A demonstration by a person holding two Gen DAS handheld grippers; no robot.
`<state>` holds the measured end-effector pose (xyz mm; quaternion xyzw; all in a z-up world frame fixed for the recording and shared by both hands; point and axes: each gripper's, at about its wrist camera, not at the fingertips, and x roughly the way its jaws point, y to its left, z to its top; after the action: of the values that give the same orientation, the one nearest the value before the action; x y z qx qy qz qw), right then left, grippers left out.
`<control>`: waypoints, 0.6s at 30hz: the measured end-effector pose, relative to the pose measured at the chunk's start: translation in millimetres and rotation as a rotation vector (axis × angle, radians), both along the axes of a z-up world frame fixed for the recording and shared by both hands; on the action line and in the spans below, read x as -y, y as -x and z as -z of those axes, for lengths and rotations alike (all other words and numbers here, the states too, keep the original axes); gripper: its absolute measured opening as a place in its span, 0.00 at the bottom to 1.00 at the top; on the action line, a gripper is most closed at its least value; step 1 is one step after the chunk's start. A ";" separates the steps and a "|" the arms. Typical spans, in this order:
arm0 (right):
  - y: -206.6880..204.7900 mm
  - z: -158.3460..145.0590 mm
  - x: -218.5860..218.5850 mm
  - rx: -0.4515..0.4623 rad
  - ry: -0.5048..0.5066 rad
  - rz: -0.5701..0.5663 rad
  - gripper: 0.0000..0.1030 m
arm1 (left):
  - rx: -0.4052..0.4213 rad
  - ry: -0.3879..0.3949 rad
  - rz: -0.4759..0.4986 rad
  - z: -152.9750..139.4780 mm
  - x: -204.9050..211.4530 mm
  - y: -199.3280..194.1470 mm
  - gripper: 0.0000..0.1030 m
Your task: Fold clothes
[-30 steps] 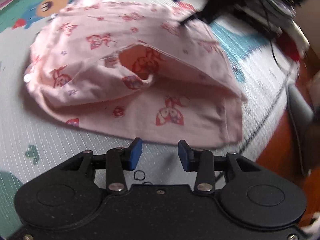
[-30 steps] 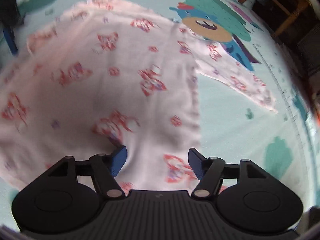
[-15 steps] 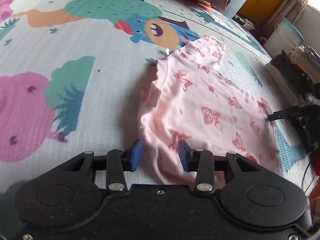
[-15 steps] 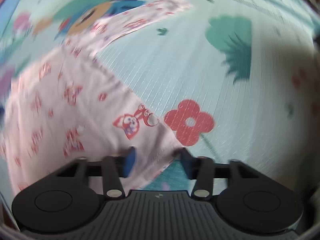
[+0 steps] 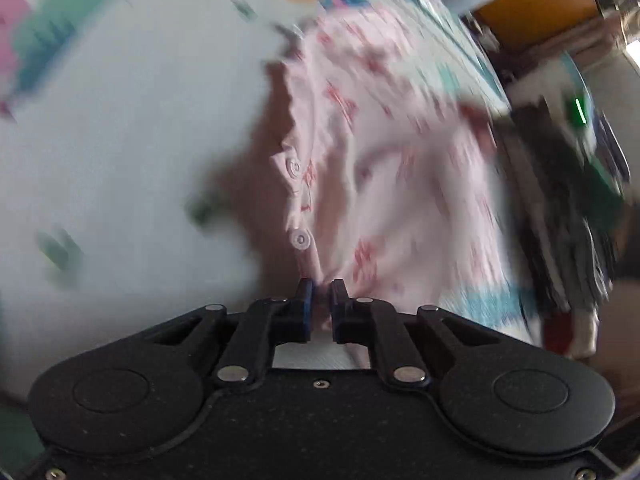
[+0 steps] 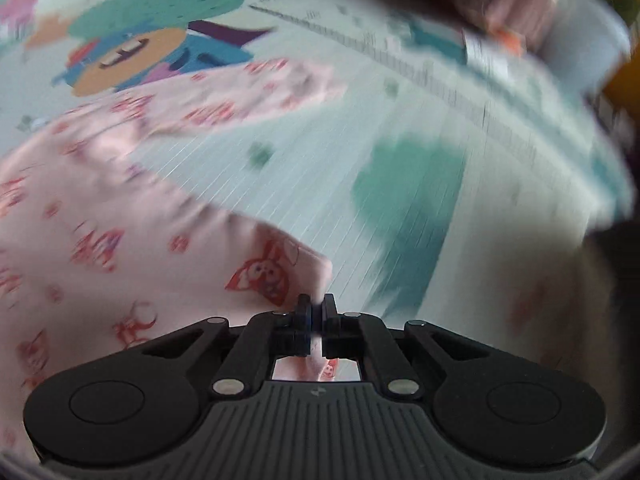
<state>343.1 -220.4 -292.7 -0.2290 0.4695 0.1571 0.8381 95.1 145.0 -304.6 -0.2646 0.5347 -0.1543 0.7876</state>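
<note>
Nearest in the left wrist view, the left claw [image 5: 319,294] is pinching the buttoned edge of the pale pink cotton baby garment with red animal prints [image 5: 400,168]; only a thin fold sits between the blue pads. In the right wrist view, the right claw [image 6: 316,308] is likewise pressed together on a corner of the same cloth [image 6: 120,240], just below a red printed figure.

The garment lies partly on the printed foam play mat [image 6: 304,184] on the floor and is lifted at the two pinched points, with shadow under the raised edge in the left view. Both pictures are smeared by motion.

Risks, as I judge them: each grip holds so little cloth that a quick pull could slip it free, dropping one corner and skewing the fold. If the two claws travel unevenly, the body could bunch or twist. The loose sleeve [image 6: 256,88] lying farther off toward the mat's cartoon animal may drag or tuck under unseen.

Count: one garment, two claws, two clear plastic snap buttons [image 5: 301,239] visible along the held edge, one sleeve in view, one play mat. Beyond the mat's far edge there is blurred household clutter [image 5: 568,128] that I cannot tell apart.
</note>
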 end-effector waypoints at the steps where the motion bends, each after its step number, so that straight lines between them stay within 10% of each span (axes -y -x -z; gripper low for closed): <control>1: -11.4 -1.1 -7.0 0.026 0.025 -0.013 0.06 | -0.008 0.002 0.022 1.0 11.3 4.4 0.07; 6: -20.2 -10.2 -28.8 0.047 0.105 -0.008 0.39 | 0.079 -0.069 0.035 -16.1 7.8 9.3 0.27; 12: 103.9 -36.4 -42.8 -0.036 -0.006 -0.300 0.50 | 0.178 -0.157 0.034 -29.4 -11.8 -0.1 0.28; 18: 172.4 3.6 -13.1 -0.239 -0.207 -0.045 0.54 | 0.282 -0.255 0.113 -42.2 -8.9 -45.8 0.40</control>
<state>170.7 -207.3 -296.2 -0.1318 0.5419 0.2495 0.7916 140.9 153.8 -262.4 -0.1080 0.4482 -0.1647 0.8720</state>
